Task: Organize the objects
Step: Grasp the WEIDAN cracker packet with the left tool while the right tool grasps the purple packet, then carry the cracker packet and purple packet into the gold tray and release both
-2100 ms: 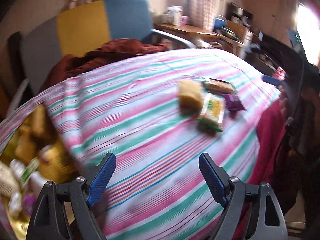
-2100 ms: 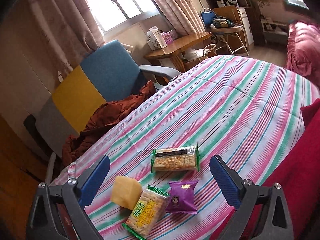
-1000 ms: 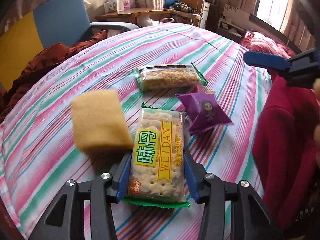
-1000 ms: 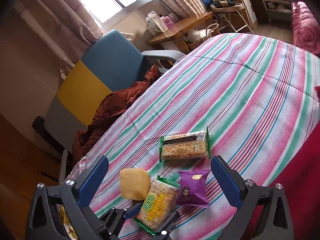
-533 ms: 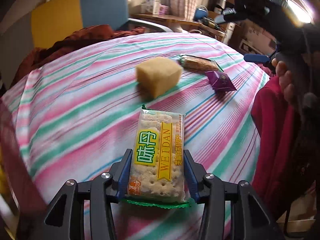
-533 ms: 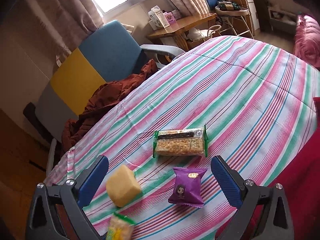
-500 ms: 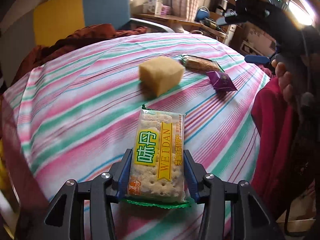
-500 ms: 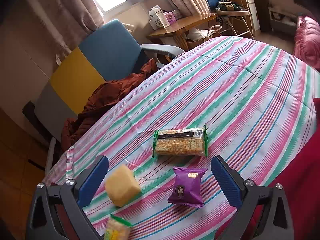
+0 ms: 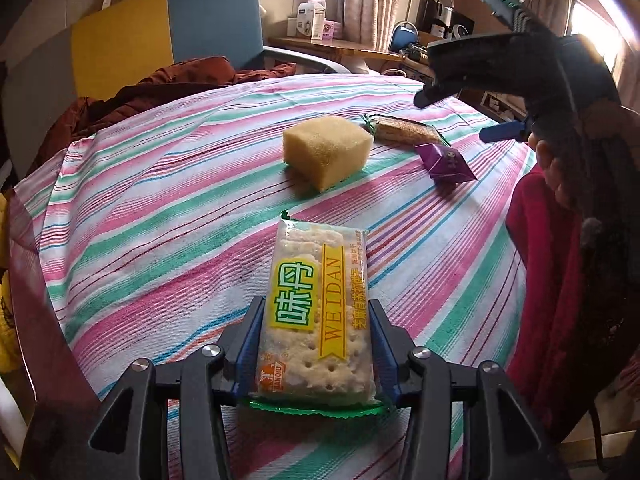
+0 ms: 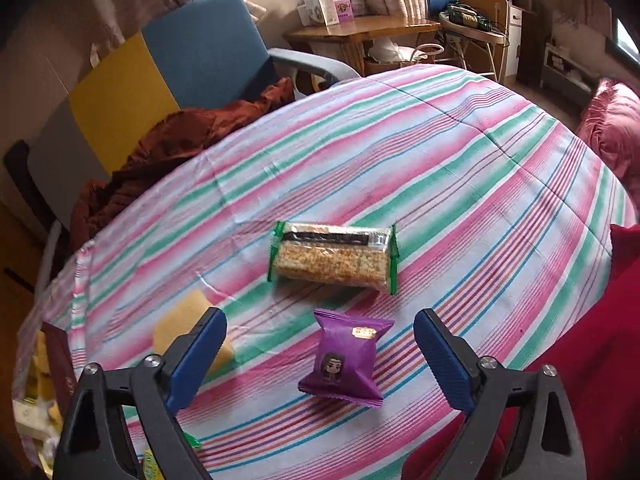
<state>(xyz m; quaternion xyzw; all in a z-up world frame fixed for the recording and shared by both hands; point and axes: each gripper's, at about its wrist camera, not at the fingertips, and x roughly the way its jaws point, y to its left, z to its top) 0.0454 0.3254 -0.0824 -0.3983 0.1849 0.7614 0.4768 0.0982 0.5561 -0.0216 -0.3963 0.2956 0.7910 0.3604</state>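
Observation:
My left gripper [image 9: 316, 344] is shut on a green and yellow cracker pack [image 9: 316, 308] and holds it above the striped cloth [image 9: 160, 216]. A yellow sponge [image 9: 326, 150] lies beyond it, with a rice-cracker pack [image 9: 404, 132] and a purple snack packet [image 9: 448, 162] further right. My right gripper [image 10: 320, 356] is open, with the purple snack packet [image 10: 346, 358] lying between its fingers on the cloth. The rice-cracker pack [image 10: 334, 258] lies just beyond and the sponge [image 10: 188, 328] is partly behind the left finger.
A blue and yellow armchair [image 10: 168, 68] with a rust-brown cloth [image 10: 176, 144] stands behind the table. A container of snacks [image 10: 36, 400] sits at the table's left edge. A red cushion [image 10: 580, 380] lies at the right. A wooden desk [image 10: 360, 36] stands at the back.
My left gripper has carried the cracker pack away from the other items, back and to the left. My right gripper has moved lower and closer over the purple packet.

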